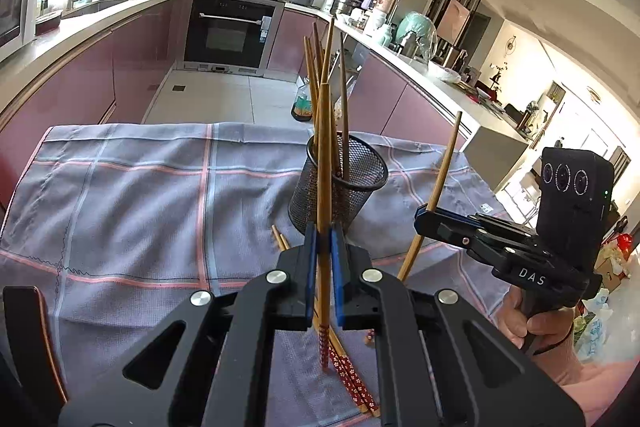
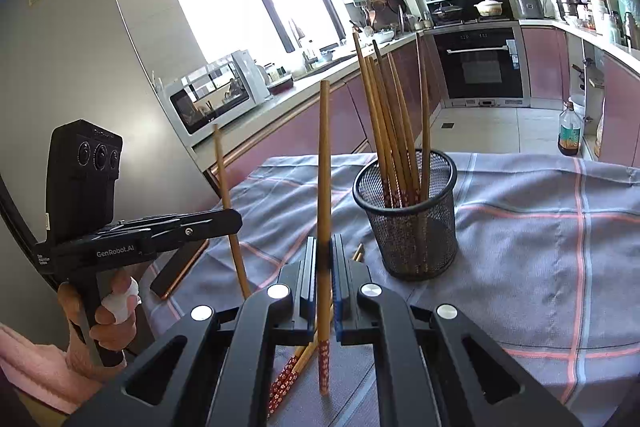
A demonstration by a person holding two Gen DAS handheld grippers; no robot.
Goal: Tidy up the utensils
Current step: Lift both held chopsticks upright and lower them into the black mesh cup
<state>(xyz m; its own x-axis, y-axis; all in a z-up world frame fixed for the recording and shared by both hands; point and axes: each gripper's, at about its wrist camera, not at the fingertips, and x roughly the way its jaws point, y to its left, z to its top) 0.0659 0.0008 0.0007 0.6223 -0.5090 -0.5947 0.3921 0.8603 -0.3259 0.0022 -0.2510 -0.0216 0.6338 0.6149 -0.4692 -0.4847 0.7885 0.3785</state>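
My left gripper is shut on a wooden chopstick that stands nearly upright, its red patterned end hanging below the jaws. My right gripper is shut on a second upright chopstick. Each gripper also shows in the other's view: the right gripper at the right, the left gripper at the left. A black mesh cup with several chopsticks in it stands on the cloth just beyond both grippers. More chopsticks lie on the cloth under the grippers.
A grey checked cloth covers the table. A dark flat object with an orange edge lies at the table's left edge. A bottle stands on the kitchen floor beyond the table. A hand and pink sleeve hold each gripper.
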